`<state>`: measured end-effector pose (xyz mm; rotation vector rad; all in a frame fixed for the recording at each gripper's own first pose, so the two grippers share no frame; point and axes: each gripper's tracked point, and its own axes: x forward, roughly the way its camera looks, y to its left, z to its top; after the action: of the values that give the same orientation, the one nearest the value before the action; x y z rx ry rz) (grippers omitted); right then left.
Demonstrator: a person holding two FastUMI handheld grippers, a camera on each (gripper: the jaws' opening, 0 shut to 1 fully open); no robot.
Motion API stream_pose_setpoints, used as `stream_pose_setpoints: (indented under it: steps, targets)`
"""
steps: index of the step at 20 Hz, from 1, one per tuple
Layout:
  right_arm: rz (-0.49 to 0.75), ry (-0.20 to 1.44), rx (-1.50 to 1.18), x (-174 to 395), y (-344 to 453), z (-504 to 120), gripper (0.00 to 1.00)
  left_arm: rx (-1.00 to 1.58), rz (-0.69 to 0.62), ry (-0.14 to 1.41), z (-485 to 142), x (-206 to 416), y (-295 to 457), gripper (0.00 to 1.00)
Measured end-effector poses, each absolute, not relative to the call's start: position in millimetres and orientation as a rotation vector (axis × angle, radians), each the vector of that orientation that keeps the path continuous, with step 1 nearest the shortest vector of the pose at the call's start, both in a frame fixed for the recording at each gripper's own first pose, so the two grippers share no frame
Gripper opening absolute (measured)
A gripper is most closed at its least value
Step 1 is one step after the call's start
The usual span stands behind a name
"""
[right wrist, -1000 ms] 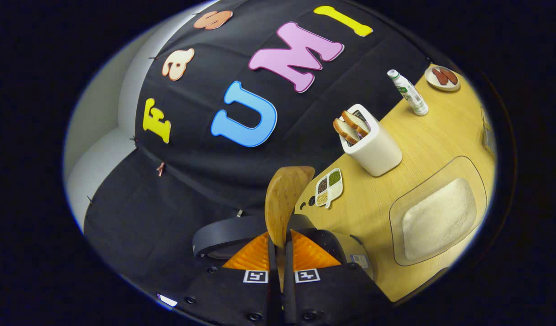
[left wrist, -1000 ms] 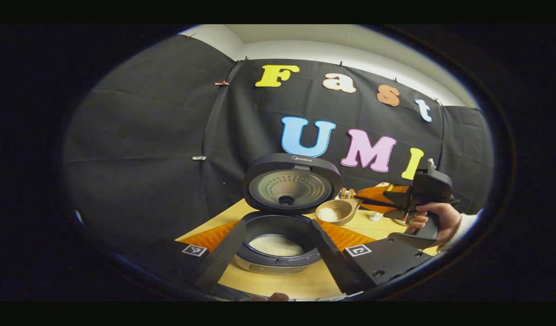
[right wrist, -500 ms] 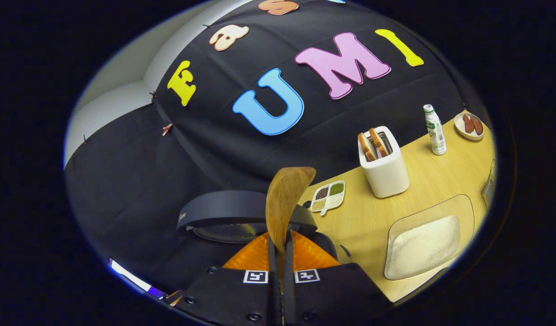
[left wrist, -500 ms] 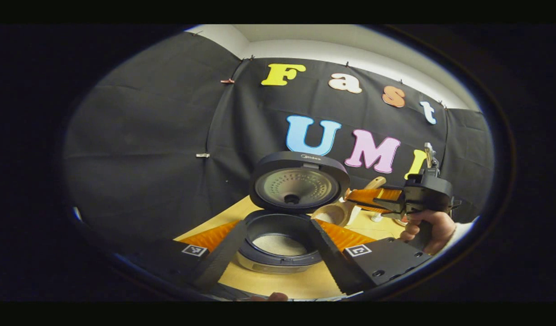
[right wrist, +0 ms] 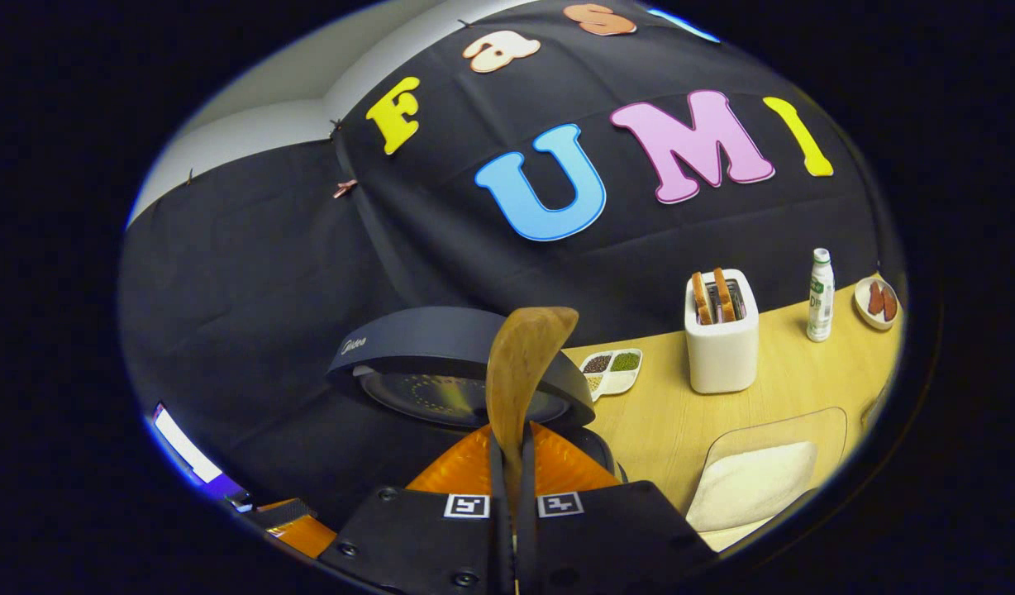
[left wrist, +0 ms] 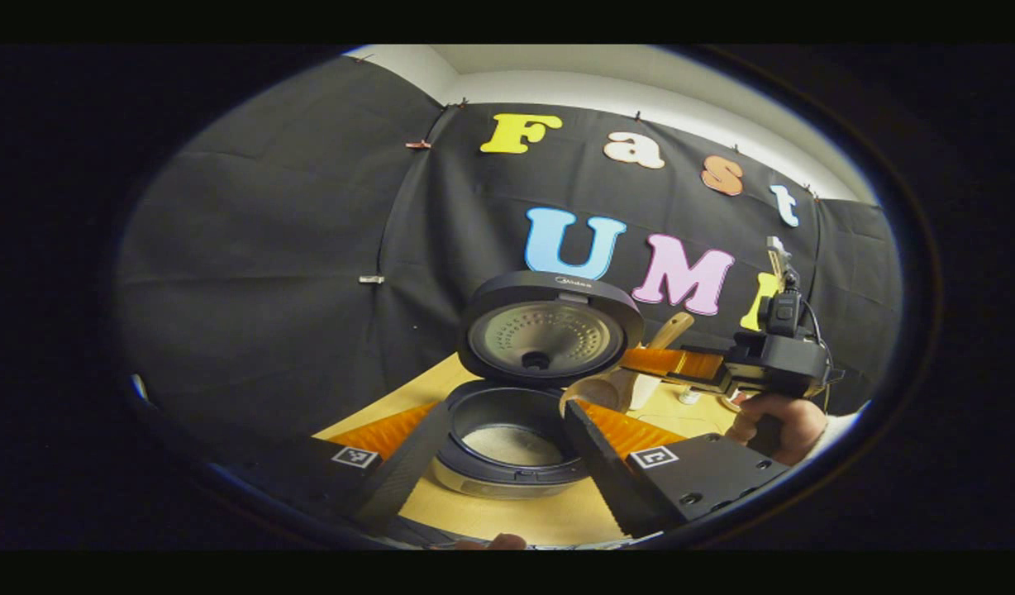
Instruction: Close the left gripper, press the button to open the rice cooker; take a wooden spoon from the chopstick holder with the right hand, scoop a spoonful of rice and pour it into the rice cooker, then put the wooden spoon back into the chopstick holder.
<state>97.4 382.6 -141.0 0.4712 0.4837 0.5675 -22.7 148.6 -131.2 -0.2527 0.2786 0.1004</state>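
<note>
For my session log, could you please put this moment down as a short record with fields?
rice cooker: on the table, lid raised, rice in the pot
wooden spoon: clamped by its handle, bowl tipped over the cooker's rim
right tool: shut on the spoon
left tool: open, fingers either side of the cooker, touching nothing
rice tray: on the table, right of the cooker
toaster: two slices standing in it

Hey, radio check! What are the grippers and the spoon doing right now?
Left gripper open by rice cooker. Right gripper shut on wooden spoon, tipped over the pot. Lid up.
</note>
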Motion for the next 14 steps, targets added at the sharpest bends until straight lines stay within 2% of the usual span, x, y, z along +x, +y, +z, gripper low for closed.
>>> stream_pose_setpoints:
  steps: [10,11,12,14]
  targets:
    - [0.683,0.385,0.246,82.9,404.2,-143.9,0.06,-0.253,0.101,0.303,-142.3,-25.3,147.1,0.95]
    - [0.695,0.379,0.222,81.1,405.8,-146.7,0.01,-0.251,0.102,0.307,-142.8,-25.5,147.4,0.95]
    - [0.709,0.371,0.200,80.0,407.7,-148.7,0.06,-0.250,0.103,0.310,-144.5,-25.8,146.9,0.95]
    - [0.737,0.352,0.144,76.3,412.1,-151.8,0.06,-0.251,0.102,0.317,-146.9,-27.2,146.2,0.95]
